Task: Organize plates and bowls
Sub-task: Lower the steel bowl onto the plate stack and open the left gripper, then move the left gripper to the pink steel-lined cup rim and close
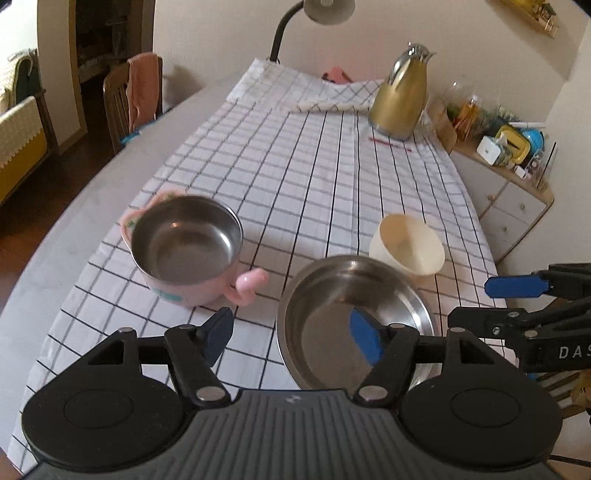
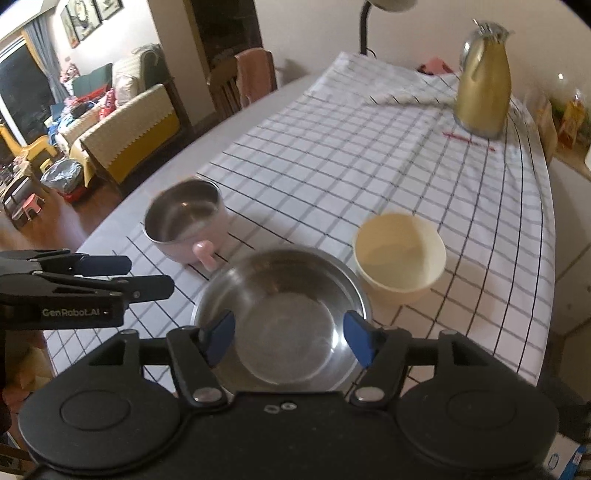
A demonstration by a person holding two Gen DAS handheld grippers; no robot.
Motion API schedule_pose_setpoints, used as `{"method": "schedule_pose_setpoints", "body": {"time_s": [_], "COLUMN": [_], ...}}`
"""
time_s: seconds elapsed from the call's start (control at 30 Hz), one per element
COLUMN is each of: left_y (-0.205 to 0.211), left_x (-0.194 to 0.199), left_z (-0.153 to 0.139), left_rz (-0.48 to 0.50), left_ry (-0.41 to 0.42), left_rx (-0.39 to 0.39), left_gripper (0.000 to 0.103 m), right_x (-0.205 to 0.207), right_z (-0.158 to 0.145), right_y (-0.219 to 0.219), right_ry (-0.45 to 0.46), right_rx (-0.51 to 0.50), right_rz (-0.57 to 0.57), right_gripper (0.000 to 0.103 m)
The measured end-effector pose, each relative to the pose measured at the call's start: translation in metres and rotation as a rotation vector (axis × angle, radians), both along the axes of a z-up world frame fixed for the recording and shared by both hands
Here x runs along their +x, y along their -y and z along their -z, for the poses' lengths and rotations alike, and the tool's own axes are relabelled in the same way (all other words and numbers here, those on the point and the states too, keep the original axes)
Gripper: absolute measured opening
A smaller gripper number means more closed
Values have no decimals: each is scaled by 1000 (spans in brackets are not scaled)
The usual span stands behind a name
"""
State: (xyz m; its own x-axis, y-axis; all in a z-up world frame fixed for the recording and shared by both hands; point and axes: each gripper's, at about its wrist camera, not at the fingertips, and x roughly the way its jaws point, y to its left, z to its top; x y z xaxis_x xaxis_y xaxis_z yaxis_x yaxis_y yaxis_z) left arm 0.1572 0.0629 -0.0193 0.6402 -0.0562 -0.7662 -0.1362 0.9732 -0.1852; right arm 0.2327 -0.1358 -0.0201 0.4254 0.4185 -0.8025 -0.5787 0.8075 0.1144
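Observation:
A shallow steel plate [image 1: 332, 321] [image 2: 280, 314] lies on the checked cloth near the front edge. Behind it to the left stands a pink steel-lined bowl [image 1: 186, 243] [image 2: 183, 221] with a pink handle. Behind it to the right stands a cream bowl [image 1: 406, 245] [image 2: 399, 254]. My left gripper [image 1: 291, 336] hangs open above the plate's left rim, with nothing between its blue pads. My right gripper [image 2: 290, 336] hangs open over the plate, also with nothing in it. Each gripper shows at the edge of the other's view, the right gripper [image 1: 517, 295] and the left gripper [image 2: 122, 273].
A gold thermos jug [image 1: 400, 99] [image 2: 482, 81] and a red pen [image 1: 389, 144] stand at the far end of the table, with a lamp [image 1: 314, 14] behind. A cluttered cabinet [image 1: 517, 192] is on the right. A wooden chair [image 1: 129, 99] stands at the left side.

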Motion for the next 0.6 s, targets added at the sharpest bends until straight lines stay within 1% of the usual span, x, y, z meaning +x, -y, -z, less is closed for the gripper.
{"method": "schedule_pose_setpoints", "body": {"time_s": [0.1, 0.17, 0.23, 0.3, 0.37, 0.5, 0.6], "left_y": [-4, -8, -12, -17, -24, -44, -59], "left_x": [-4, -6, -6, -4, -1, 9, 18], "left_z": [-10, -16, -22, -28, -31, -34, -33], "left_rz": [-11, -26, -44, -60, -88, -153, -195], "left_ry": [24, 42, 66, 84, 88, 86, 79], "left_rx": [3, 2, 8, 22, 30, 20, 31], "left_gripper": [70, 75, 77, 78, 78, 78, 78], "right_x": [-4, -4, -3, 0, 4, 15, 25], "right_z": [-11, -19, -25, -31, -37, -42, -41], "right_y": [-8, -14, -21, -29, -38, -59, -77], "right_ry": [25, 38, 51, 65, 77, 110, 129], "right_rx": [8, 13, 17, 20, 30, 38, 32], "right_rz": [-20, -31, -41, -46, -52, -63, -75], "right_gripper": [77, 81, 82, 86, 90, 95, 95]}}
